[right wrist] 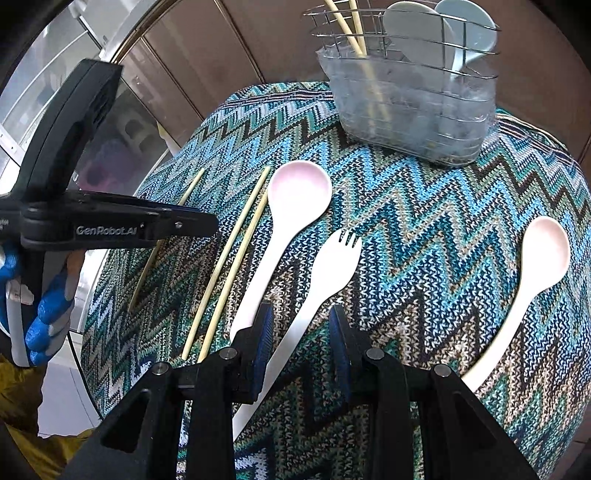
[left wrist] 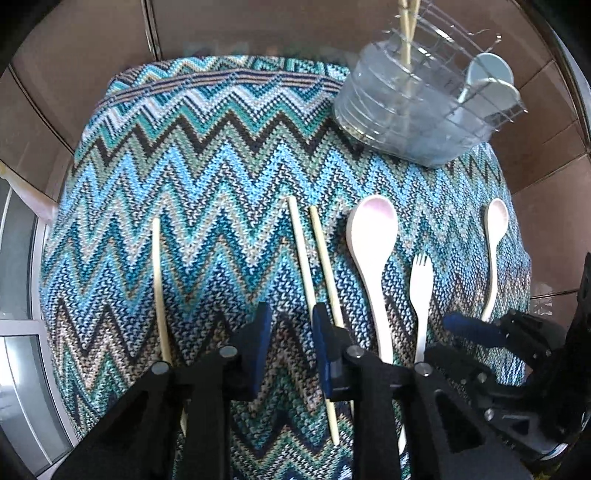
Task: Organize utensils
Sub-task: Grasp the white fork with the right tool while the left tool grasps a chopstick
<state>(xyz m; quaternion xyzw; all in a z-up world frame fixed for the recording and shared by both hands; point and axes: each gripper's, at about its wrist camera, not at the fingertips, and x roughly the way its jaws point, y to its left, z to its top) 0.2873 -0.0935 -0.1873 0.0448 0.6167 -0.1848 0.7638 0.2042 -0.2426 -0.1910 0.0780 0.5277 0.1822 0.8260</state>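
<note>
On a zigzag knit cloth (left wrist: 207, 162) lie a single chopstick (left wrist: 159, 288), a pair of chopsticks (left wrist: 314, 266), a large white spoon (left wrist: 371, 251), a white fork (left wrist: 422, 291) and a smaller white spoon (left wrist: 494, 243). My left gripper (left wrist: 291, 325) is open and empty, hovering just left of the chopstick pair. My right gripper (right wrist: 301, 325) is open, its jaws standing either side of the fork handle (right wrist: 295, 328); the fork (right wrist: 334, 258) lies on the cloth. The utensil basket (right wrist: 410, 96) at the back holds two chopsticks and two pale blue spoons.
The cloth covers a small round-edged table; brown cabinet panels (left wrist: 258, 26) stand behind it. The left gripper's body (right wrist: 107, 229) and a blue-gloved hand (right wrist: 44, 317) show at the left of the right wrist view. A glass door lies at the far left.
</note>
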